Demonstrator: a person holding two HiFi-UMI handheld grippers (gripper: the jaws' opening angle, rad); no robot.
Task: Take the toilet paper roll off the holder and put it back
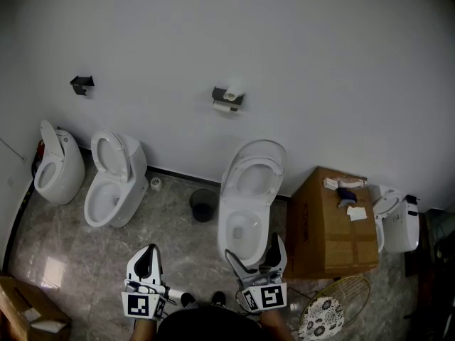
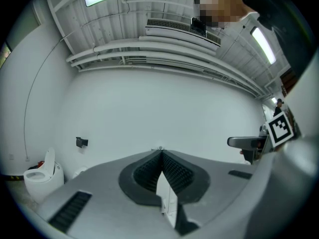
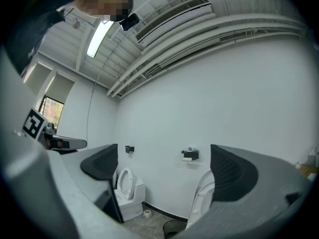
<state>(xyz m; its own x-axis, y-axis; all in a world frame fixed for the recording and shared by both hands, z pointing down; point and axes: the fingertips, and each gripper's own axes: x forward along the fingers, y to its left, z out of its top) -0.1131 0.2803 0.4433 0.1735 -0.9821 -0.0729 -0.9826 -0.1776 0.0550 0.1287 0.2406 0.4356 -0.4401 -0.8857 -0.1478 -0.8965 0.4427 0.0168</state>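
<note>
The white toilet paper roll [image 1: 231, 92] sits on a black holder [image 1: 227, 99] on the far wall, above the middle toilet; in the right gripper view the toilet paper roll [image 3: 188, 156] is small and distant, seen between the jaws. My right gripper [image 1: 256, 251] is low in the head view, far from the wall. Its jaws stand wide open with nothing between them [image 3: 164, 156]. My left gripper [image 1: 147, 253] is beside it on the left, jaws shut together and empty [image 2: 160, 150].
A second, empty black holder [image 1: 82, 84] hangs further left. Three white toilets [image 1: 249, 190] [image 1: 114, 176] [image 1: 57, 165] line the wall, with a dark bin [image 1: 204, 204] between them. A cardboard box [image 1: 334, 226] stands at the right, a wire basket [image 1: 334, 307] near my feet.
</note>
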